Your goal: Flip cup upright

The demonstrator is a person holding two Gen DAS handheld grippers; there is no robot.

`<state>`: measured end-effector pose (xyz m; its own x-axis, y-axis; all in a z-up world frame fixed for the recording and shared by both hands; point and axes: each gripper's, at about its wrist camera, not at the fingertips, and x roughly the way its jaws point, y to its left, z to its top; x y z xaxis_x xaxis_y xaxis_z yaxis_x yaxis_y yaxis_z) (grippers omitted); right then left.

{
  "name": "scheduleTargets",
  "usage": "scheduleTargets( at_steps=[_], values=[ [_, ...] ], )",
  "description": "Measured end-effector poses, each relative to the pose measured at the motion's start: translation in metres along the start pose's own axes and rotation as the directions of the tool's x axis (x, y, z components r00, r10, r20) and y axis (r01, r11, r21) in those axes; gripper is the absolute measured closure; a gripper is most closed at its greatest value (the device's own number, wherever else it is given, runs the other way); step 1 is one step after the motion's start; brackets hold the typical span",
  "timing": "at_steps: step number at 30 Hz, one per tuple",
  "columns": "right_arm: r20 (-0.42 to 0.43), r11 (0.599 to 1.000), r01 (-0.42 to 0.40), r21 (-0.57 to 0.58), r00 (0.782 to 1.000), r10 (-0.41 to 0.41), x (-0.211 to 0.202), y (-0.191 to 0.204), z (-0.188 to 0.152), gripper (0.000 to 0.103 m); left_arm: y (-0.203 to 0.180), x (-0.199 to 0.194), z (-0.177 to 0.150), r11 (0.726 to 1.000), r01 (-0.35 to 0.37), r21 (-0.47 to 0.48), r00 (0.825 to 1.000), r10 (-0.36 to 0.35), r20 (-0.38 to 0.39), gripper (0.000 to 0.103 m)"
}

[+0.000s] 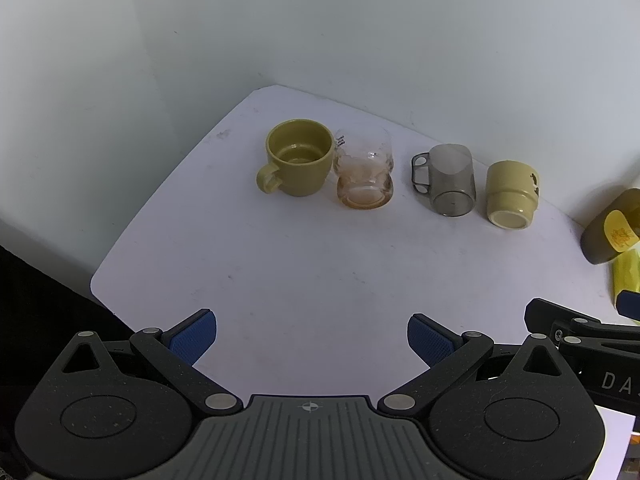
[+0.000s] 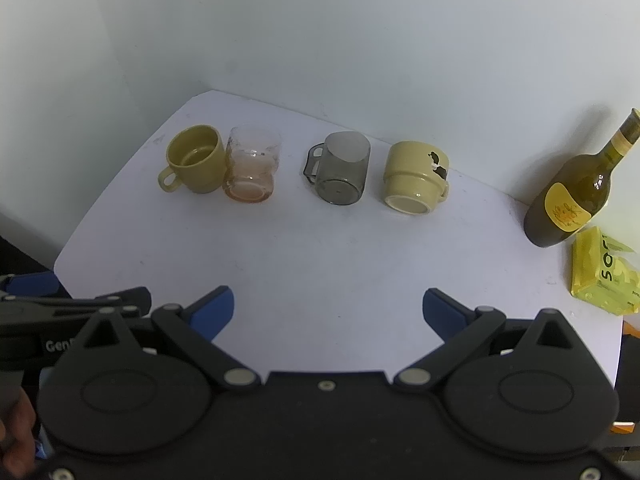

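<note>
Both grippers (image 1: 312, 338) (image 2: 328, 312) gaping, empty; best grab the upside-down pale yellow ceramic mug (image 2: 414, 178) round its sides, then roll.

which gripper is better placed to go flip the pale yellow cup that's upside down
Right. The pale yellow cup sits nearly ahead of the open right gripper, while from the open left gripper it lies far off to the right.
</note>
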<state>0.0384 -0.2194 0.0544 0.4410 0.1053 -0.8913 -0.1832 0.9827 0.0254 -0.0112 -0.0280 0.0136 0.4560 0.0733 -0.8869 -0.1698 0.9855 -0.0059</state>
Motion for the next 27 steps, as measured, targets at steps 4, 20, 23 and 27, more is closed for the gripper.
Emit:
scheduleTargets(
  at_steps=[4,20,23,27],
  values=[
    [-0.002,1.000,0.007,0.001,1.000,-0.007,0.000,-0.001,-0.001,0.001,-0.003,0.000,0.000,1.000,0.001,0.004,1.000,-0.001,0.004,0.000],
    [-0.020,0.999,0.047,0.026,0.999,-0.047,0.004,0.012,-0.002,0.001,0.008,0.007,0.002,0.999,0.018,0.034,1.000,-0.018,-0.009,0.000],
    [-0.025,0.998,0.052,0.035,0.998,-0.051,0.008,0.021,0.002,0.001,0.018,0.010,0.006,0.999,0.029,0.040,1.000,-0.028,-0.012,0.000],
    [-0.028,0.997,0.066,0.042,0.998,-0.065,0.011,0.034,0.008,0.001,0.032,0.017,0.017,0.997,0.041,0.059,0.999,-0.040,-0.020,0.000]
  ],
)
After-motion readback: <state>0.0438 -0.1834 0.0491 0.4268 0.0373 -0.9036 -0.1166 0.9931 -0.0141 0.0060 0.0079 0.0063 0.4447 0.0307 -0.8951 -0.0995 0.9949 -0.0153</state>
